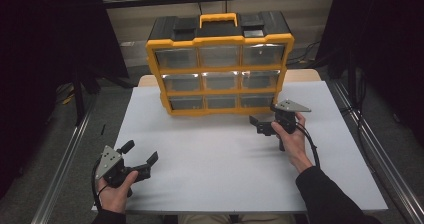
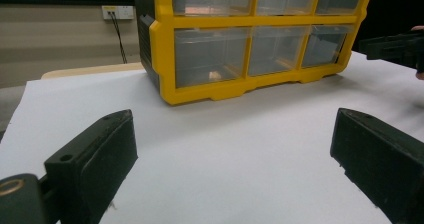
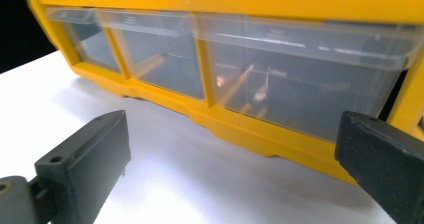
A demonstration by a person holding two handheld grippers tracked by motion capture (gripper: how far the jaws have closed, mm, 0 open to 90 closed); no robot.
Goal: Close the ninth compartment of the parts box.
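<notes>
A yellow-framed plastic organiser cabinet (image 1: 220,66) with nine clear drawers stands at the far middle of the white table (image 1: 210,159). The right gripper (image 1: 260,124) – jaws wide, empty – sits just beside its bottom-right drawer (image 1: 256,100). The left gripper (image 1: 140,156) rests near the table's front-left edge – jaws wide, empty.

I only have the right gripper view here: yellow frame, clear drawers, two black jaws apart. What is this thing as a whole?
Observer: The high view shows an organizer with nine clear drawers in three rows, black top, yellow carry handle, standing at the far side of a white table.
Operator: Which drawer am I nearest?
Observer: The right gripper sits by the cabinet's bottom right corner, jaws open, nothing between them.
Operator: And the other hand?
Observer: The left gripper is at the near left of the table, well clear of the cabinet, jaws open and empty.
</notes>
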